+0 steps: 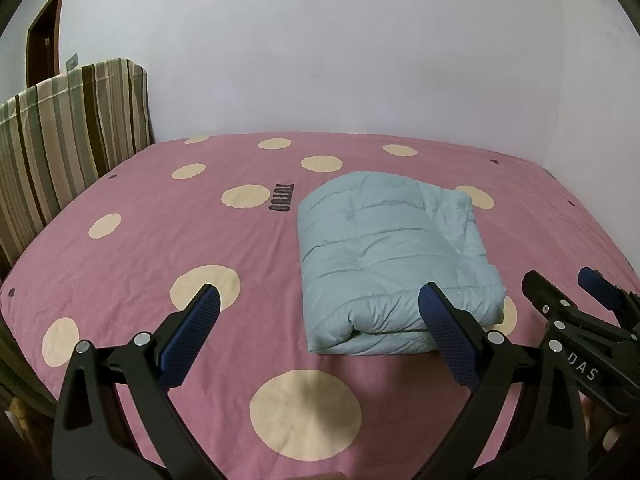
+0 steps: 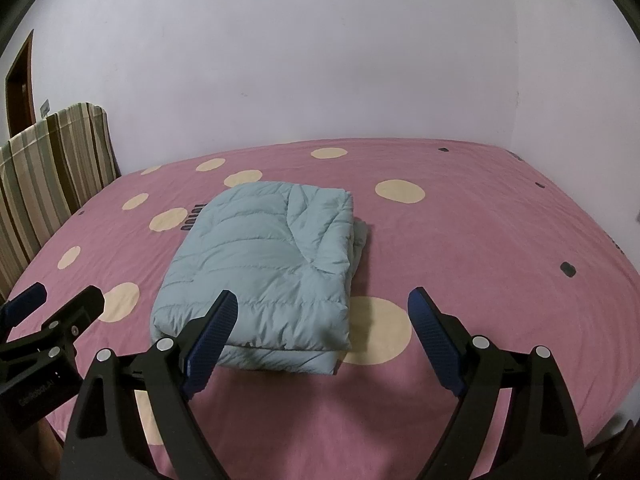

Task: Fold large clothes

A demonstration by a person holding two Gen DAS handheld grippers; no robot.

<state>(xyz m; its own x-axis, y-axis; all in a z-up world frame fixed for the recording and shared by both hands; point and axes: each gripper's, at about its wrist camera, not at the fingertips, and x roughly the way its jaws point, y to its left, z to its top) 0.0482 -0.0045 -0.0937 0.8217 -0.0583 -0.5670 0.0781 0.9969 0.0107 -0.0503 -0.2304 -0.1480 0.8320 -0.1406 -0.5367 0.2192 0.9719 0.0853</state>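
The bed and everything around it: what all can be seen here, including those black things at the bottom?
Puffy jacket: one, pale blue, folded into a bundle, lying on the bed.
Bedsheet: one, pink with cream dots and dark lettering, covering the bed.
Striped fabric: one, brown, grey and cream, over the upright board at the bed's left end.
Door: one, dark brown, far left.
Wall: white, behind the bed.
Left tongs: one, black with blue pads, open, empty, hovering before the jacket.
Right tongs: one, same colours, open, empty, beside the left.
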